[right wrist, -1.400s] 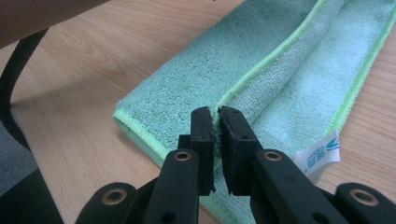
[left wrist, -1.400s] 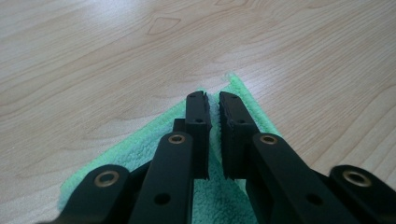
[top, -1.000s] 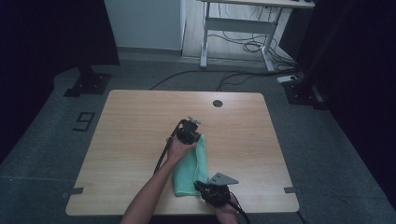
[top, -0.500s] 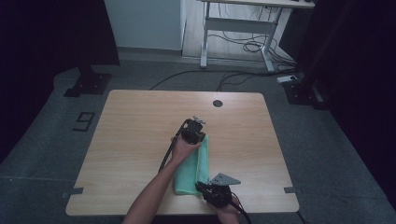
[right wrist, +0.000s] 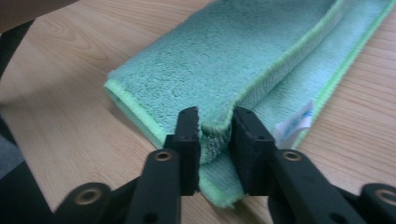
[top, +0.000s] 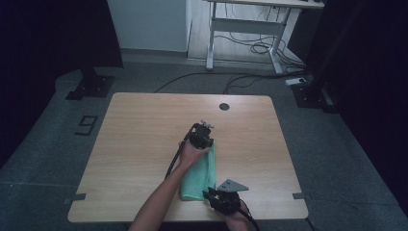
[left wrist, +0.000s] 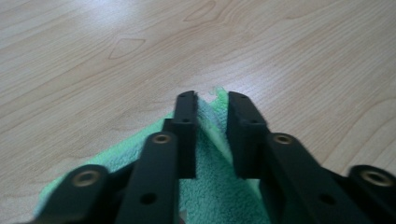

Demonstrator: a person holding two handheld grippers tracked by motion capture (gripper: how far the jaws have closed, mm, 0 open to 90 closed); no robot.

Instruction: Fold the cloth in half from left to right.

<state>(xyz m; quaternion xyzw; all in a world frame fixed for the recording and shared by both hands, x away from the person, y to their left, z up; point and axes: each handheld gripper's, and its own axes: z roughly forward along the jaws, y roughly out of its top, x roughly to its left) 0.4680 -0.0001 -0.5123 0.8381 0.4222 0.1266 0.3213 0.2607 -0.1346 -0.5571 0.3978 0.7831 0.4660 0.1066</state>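
Green towel (top: 199,173) folded into a long strip, lying on the wooden table (top: 144,130) toward the near right part, long axis running away from the near edge. Left gripper (top: 201,136) at the far end of the strip, right gripper (top: 217,198) at the near end. Jaws of both just opening: left gripper (left wrist: 212,100) parted a little, far corner of the cloth between the pads but no longer pinched as far as visible; right gripper (right wrist: 215,116) likewise slightly apart, a raised fold edge standing in the gap, pads seemingly just off it. Step in hand, by judgement: letting go after a fold. To do well: open both sides evenly, widen enough to clear the pile before withdrawing, back out along the jaw line rather than lift, so the top layer stays aligned and the fold edge is not dragged open. Watch the near fold edge, likely to spring up. High view: whole strip, its place on the table, both hands at opposite ends; layers not resolvable there. Right gripper view: stacked layers, bright hem, small white label (right wrist: 294,122) at the edge. Left gripper view: frayed far corner tip against bare wood.
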